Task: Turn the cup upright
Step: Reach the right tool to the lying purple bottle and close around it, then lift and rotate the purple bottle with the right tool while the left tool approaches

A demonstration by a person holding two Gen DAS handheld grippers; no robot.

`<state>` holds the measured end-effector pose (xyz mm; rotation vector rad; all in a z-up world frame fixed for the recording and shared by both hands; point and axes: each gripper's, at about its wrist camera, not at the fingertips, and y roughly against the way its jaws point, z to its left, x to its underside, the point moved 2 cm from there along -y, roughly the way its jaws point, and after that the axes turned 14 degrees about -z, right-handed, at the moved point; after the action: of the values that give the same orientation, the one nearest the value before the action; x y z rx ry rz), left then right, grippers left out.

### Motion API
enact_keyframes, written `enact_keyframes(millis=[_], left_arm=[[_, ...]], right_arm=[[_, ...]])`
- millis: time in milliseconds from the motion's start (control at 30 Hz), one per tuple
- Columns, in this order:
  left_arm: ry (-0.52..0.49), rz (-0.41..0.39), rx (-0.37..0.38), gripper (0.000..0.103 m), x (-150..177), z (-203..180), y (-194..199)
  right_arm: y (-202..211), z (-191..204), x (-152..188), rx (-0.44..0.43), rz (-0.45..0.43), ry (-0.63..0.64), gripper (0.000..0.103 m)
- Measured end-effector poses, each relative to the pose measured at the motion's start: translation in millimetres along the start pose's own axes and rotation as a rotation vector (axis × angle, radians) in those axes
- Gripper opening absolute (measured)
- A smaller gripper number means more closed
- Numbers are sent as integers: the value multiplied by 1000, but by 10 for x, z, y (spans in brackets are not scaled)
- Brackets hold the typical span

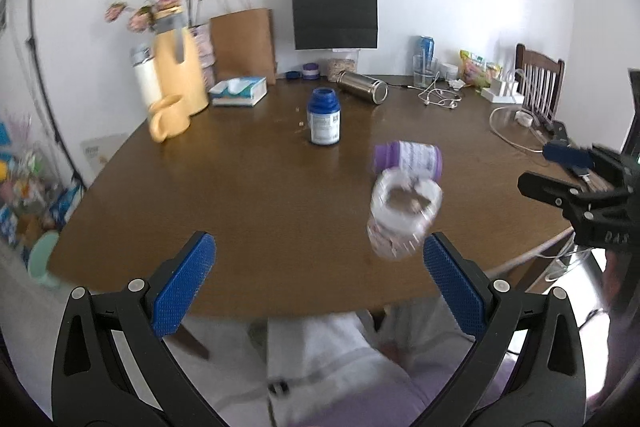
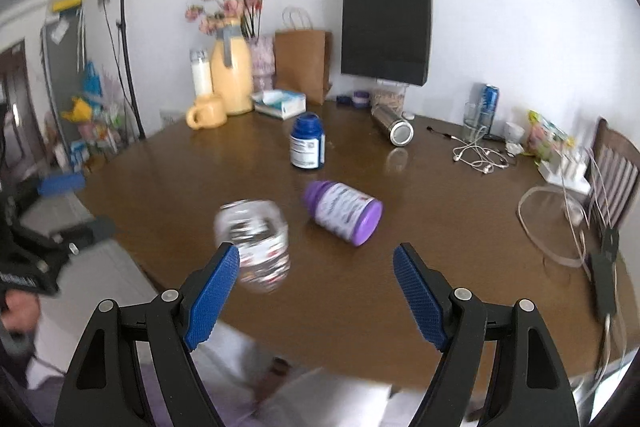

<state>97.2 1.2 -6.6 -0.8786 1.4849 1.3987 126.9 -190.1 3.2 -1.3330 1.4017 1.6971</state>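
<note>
Left wrist view: your left claw [image 1: 319, 285] gapes wide over the near edge of the table [image 1: 240, 195], gripping nothing. The cup [image 1: 402, 217], clear with a printed pattern and blurred, sits just beyond your right-hand pad [image 1: 450, 291], its open mouth turned up toward the lens; whether cup and pad touch cannot be told through the blur. Directly behind the cup, a purple jar [image 1: 408, 159] lies on its side. Further back a blue bottle [image 1: 324, 123] stands upright mid-table, and a steel flask [image 1: 363, 87] lies tipped over behind it. At the far left edge stand a yellow mug [image 1: 168, 118] and a tall yellow vase [image 1: 180, 73]. Your right claw [image 1: 560, 173] juts in from the right, well apart from the cup.

Right wrist view: your right claw [image 2: 316, 297] is likewise spread wide and empty. Here the cup [image 2: 256, 241] appears just ahead of your left-hand pad [image 2: 214, 301], off to the left of the gap between the pads, not inside it. The purple jar [image 2: 342, 213] lies near the cup's right, ahead of the open gap. Beyond it stand the blue bottle [image 2: 307, 143] and, further right, the flask [image 2: 392, 126]. Brown [image 2: 302, 65] and black [image 2: 386, 31] paper bags lean against the wall. Your left claw [image 2: 76, 205] shows at the left margin, blurred.
</note>
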Motion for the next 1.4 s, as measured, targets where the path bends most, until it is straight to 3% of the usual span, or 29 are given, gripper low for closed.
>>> enact_keyframes(millis=[233, 633, 700, 800, 1067, 1300, 1400], left_arm=[[76, 98, 74, 103, -274, 116, -871], [144, 233, 131, 102, -364, 62, -1813], [148, 264, 143, 101, -334, 28, -1971], [147, 305, 161, 101, -303, -1, -2186], [197, 400, 239, 101, -292, -95, -2656], [119, 403, 320, 101, -324, -346, -2862], [72, 415, 404, 101, -334, -493, -2944]], right_arm=[[-1013, -243, -69, -87, 177, 134, 84], [-2046, -169, 131, -252, 399, 211, 84], [-2155, -181, 181, -260, 418, 207, 78], [-2276, -272, 162, -260, 402, 133, 71], [-2510, -571, 77, -221, 376, -46, 70], [-2660, -1077, 109, -293, 361, -421, 70], [-2742, -1300, 141, -312, 336, -593, 70]])
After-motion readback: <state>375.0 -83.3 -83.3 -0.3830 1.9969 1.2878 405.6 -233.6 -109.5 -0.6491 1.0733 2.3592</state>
